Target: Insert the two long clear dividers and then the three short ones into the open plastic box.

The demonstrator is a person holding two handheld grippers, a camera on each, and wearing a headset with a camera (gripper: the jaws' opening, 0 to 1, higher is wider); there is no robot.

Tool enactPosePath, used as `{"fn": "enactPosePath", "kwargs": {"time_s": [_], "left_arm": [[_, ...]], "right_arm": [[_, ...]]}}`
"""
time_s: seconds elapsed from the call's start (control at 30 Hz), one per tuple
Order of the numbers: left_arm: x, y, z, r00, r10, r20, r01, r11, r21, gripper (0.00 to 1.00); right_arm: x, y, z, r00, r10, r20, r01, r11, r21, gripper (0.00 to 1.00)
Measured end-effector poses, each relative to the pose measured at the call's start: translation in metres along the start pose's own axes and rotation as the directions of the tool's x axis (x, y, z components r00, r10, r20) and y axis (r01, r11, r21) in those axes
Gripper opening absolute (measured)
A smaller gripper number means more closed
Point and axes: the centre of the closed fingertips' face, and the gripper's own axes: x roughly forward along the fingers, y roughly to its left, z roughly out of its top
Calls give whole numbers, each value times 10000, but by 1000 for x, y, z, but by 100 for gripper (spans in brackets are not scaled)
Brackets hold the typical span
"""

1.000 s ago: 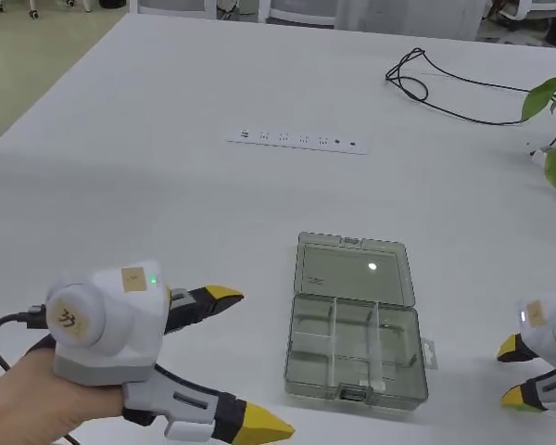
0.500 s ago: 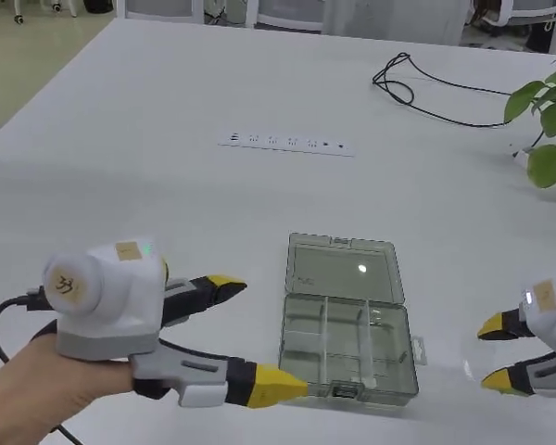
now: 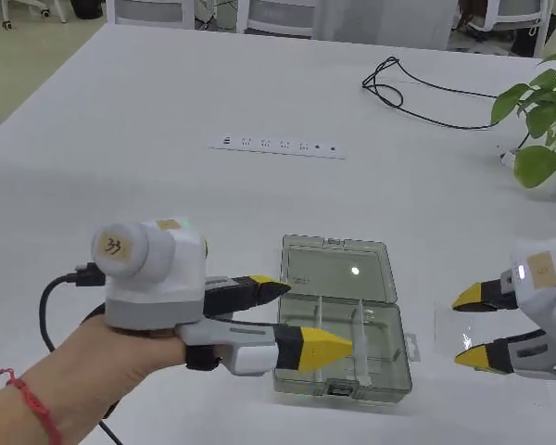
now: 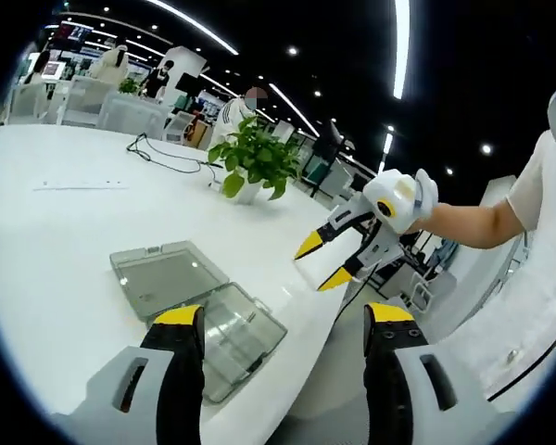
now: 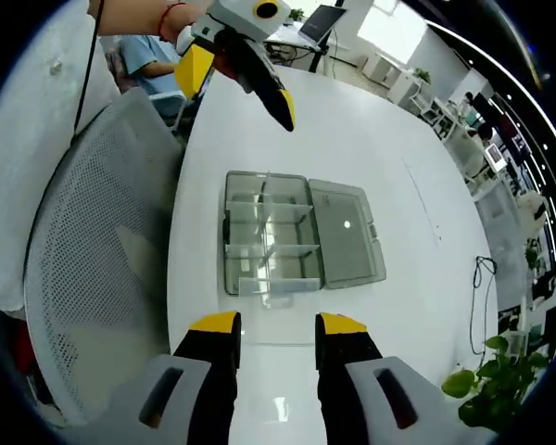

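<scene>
Desk: Where's the box?

Operator: I see the smoke-grey clear plastic box (image 3: pixel 389 371) near my edge of the white table (image 3: pixel 120 167). Its lid (image 3: pixel 338 269) is laid back flat, away from me. Inside the base, clear dividers (image 3: pixel 362 363) stand upright and cut it into compartments. I can't count the short ones.

Desk: And your tools?

Operator: My left gripper (image 3: pixel 315 315), white-bodied with black jaws and yellow tips, is spread wide with nothing between the jaws. In the head view its lower tip crosses the box's front left corner. Whether it touches, I can't tell. My right gripper (image 3: pixel 458 330), the same make, sits to the right of the box and apart from it. Its jaws are about half parted, holding nothing, and they point at the box.

Desk: Anything else out there?

Operator: A white power strip (image 3: pixel 278 146) lies beyond the box, a looped black cable (image 3: pixel 380 91) farther back, and a leafy green plant (image 3: pixel 536 165) at the far right. A pale clear strip (image 5: pixel 278 285) runs along the box's side nearest my right gripper. Loose divider or box wall, I can't say.
</scene>
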Motion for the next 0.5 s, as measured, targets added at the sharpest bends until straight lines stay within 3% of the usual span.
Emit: {"fn": "enactPosePath", "kwargs": {"time_s": [0.23, 0.3, 0.37, 0.43, 0.5], "left_arm": [[14, -8, 3, 9997, -231, 22, 232, 9933, -1134, 49], [17, -9, 1, 9998, -165, -103, 144, 9843, -1758, 43], [22, -10, 4, 9997, -199, 129, 222, 9773, -2108, 36], [26, -14, 5, 9989, -369, 274, 430, 9601, -2762, 33], [30, -16, 3, 9990, -412, 164, 441, 9612, -2722, 32]], "right_arm": [[-9, 4, 26, 9995, -233, 195, 239, 9993, -280, 33], [-11, 5, 33, 9993, -273, 242, 281, 9991, -325, 33], [-13, 6, 40, 9989, -323, 328, 334, 9989, -332, 33], [-16, 7, 46, 9985, -354, 413, 369, 9987, -365, 33], [-17, 8, 51, 9982, -370, 473, 387, 9986, -366, 33]]}}
